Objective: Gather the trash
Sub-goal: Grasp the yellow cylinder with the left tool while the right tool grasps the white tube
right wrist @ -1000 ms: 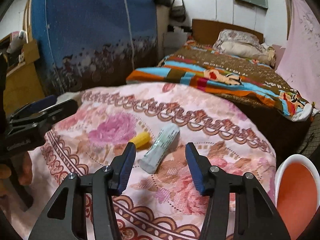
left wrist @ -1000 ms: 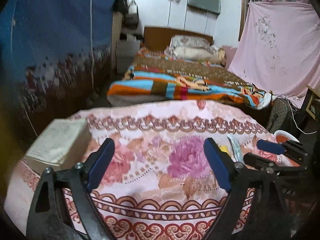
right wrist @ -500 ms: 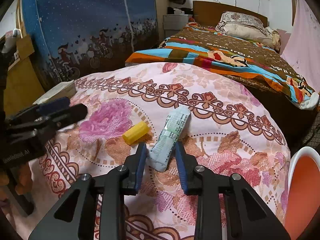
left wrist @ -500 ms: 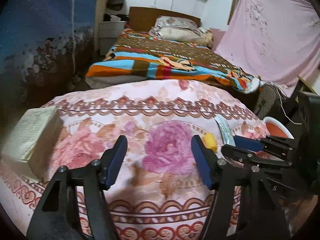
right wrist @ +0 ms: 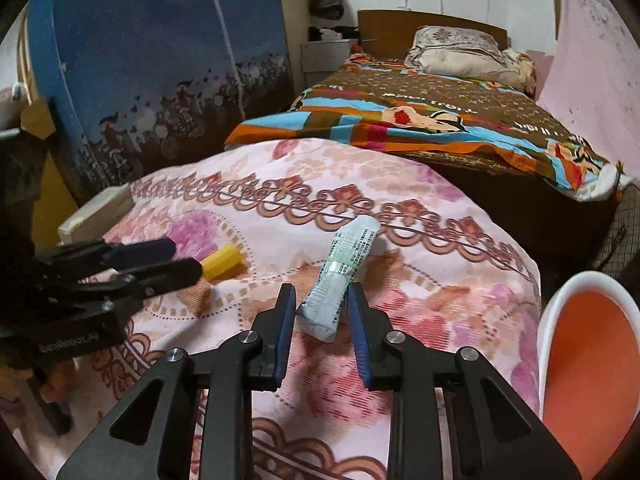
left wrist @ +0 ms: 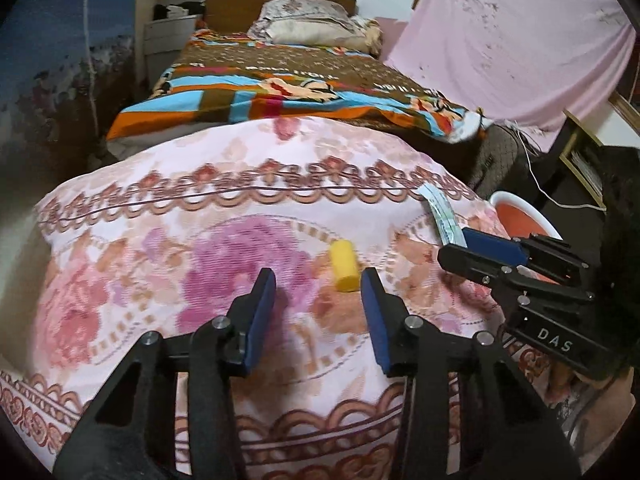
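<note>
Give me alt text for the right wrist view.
The right gripper straddles the near end of a squeezed tube on a floral cloth. To its left, the left gripper is closing beside a yellow cap; an orange bin stands right.

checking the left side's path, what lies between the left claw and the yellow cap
Nothing but bare floral cloth. In the left wrist view the yellow cap lies just beyond the closing left claw, toward its right finger, with no object in that short stretch.
</note>
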Tool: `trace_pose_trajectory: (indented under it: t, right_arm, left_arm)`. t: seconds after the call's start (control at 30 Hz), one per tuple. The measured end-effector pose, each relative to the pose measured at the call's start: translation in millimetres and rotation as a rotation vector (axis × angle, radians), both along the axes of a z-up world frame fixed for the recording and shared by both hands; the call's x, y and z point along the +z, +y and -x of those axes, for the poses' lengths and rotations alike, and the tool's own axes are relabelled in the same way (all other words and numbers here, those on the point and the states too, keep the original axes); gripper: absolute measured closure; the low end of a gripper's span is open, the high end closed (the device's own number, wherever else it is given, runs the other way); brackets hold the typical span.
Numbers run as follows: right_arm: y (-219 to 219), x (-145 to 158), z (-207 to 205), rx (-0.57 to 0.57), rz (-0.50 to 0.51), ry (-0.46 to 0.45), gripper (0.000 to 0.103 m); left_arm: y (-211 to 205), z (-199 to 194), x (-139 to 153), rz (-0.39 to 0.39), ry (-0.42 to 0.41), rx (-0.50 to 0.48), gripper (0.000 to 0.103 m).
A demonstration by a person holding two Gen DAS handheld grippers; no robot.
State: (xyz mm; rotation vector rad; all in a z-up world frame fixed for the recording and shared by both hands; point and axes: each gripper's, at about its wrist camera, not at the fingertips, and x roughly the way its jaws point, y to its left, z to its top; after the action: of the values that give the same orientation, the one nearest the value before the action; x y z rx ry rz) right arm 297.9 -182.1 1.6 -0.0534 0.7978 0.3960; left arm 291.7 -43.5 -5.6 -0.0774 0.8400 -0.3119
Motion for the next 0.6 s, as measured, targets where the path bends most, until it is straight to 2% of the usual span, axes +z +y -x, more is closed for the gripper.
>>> trace_pose_trajectory:
  t: [0.1, 0.2, 0.3, 0.6]
  right_arm:
    - [-3, 0, 0, -0.009, -0.020, -0.001, 0.079]
    - [-3, 1, 2, -0.011, -0.017, -0.006, 0.079]
    - [-3, 0, 3, -0.016, -0.003, -0.010, 0.079]
    - [-5, 2, 6, -0.012, -0.023, -0.028, 0.079]
  left_arm:
    - [-11, -4, -1, -0.017, 0.009, -0.018, 0.079]
    - [-19, -9, -3, -0.050, 0.030, -0.011, 0.090]
    - [-21, -12, -3, -0.041, 0.038, 0.000, 0.103]
    - [-25, -5, 2, -0.059, -0.001, 0.021, 0.103]
